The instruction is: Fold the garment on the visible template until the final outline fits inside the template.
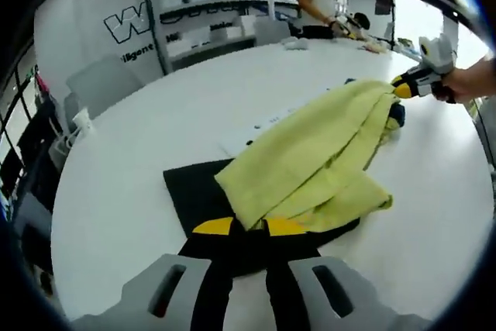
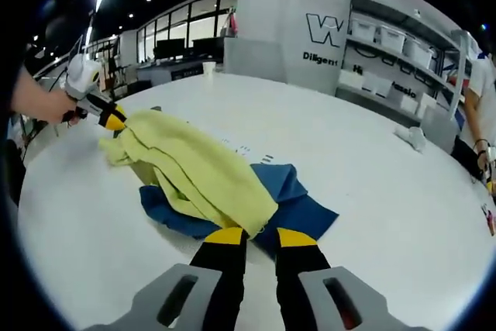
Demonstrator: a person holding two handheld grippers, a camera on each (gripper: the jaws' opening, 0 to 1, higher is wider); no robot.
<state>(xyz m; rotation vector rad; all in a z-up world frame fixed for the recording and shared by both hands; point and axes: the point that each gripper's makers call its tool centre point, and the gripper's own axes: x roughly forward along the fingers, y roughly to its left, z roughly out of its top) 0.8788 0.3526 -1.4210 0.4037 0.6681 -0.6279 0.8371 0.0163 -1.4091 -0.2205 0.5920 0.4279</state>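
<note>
the right gripper (image 2: 252,232) pinches one end of the yellow garment (image 2: 198,172); the left gripper (image 2: 115,122) grips the far end, above the blue template (image 2: 298,207) on the white table (image 2: 372,168).

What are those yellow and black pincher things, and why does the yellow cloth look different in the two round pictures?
They are grabbing tools. A person holds one in each hand, and a small camera rides on each tool, so you see one scene from two ends. In the left gripper view, the left gripper pinches one end of the yellow garment. The right gripper, held by a hand, pinches the far end. The right gripper view looks back the other way. The garment hangs stretched between them above a dark mat on the white table. Something blue lies under it.
</note>
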